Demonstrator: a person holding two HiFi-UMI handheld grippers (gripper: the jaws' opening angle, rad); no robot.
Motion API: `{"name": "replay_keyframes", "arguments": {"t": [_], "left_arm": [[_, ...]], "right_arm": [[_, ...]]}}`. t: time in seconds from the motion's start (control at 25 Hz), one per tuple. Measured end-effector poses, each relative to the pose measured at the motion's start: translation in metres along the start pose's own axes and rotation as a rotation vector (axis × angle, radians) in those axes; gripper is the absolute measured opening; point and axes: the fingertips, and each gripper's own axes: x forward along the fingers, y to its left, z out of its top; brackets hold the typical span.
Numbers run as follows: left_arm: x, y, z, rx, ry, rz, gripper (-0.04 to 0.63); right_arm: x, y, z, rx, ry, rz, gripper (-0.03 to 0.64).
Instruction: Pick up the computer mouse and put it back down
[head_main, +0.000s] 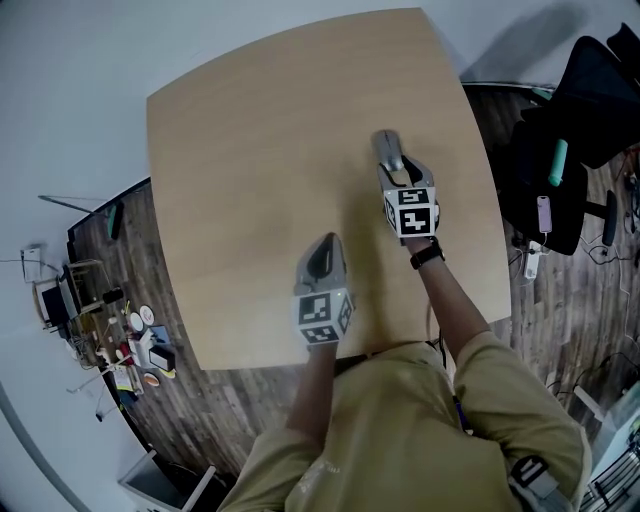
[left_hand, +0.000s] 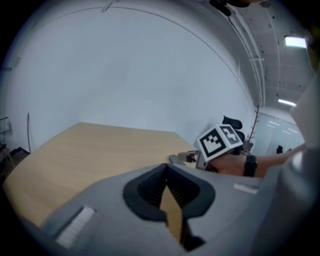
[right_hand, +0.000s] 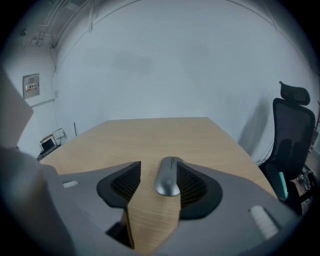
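Straddling computer mouse (right_hand: 168, 176) on bench (head_main: 250, 150) with right gripper (head_main: 387, 145) spread; holding left gripper (head_main: 324, 245) pressed together at seven o'clock.

No legible text, wall sign (right_hand: 31, 85) — print too small

A light wooden table (head_main: 250, 150) stood on dark plank flooring (head_main: 560, 310), a black office chair (right_hand: 295, 140) near its right side.

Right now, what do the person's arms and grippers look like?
Both the left gripper and right gripper are grey, with dark ribbed pads and a cube of black-and-white square markers. The person wears a khaki shirt and a black wristband on the right arm.
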Motion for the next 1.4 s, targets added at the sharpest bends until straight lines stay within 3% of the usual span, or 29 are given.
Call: {"name": "replay_keyframes", "arguments": {"t": [0.36,0.56,0.6,0.76,1.12,1.4], "left_arm": [[0.025,0.004,-0.023,-0.017,0.059,-0.008,0.002],[0.023,0.007,-0.026,-0.02,0.057,-0.015,0.002],[0.021,0.009,-0.025,-0.016,0.054,-0.017,0.002],[0.011,0.02,-0.017,-0.019,0.026,-0.025,0.002],[-0.023,0.051,0.024,0.036,-0.03,-0.091,0.002],[-0.063,0.065,0.08,0.059,-0.135,-0.13,0.002]], "right_arm": [[0.08,-0.03,-0.032,0.048,0.139,-0.044,0.379],[0.089,-0.037,-0.036,0.026,0.161,-0.076,0.353],[0.089,-0.036,-0.035,0.023,0.162,-0.075,0.314],[0.085,-0.03,-0.038,0.038,0.165,-0.044,0.309],[-0.006,0.015,-0.002,0.072,-0.013,-0.077,0.307],[-0.109,0.076,0.07,0.078,-0.254,-0.093,0.307]]}}
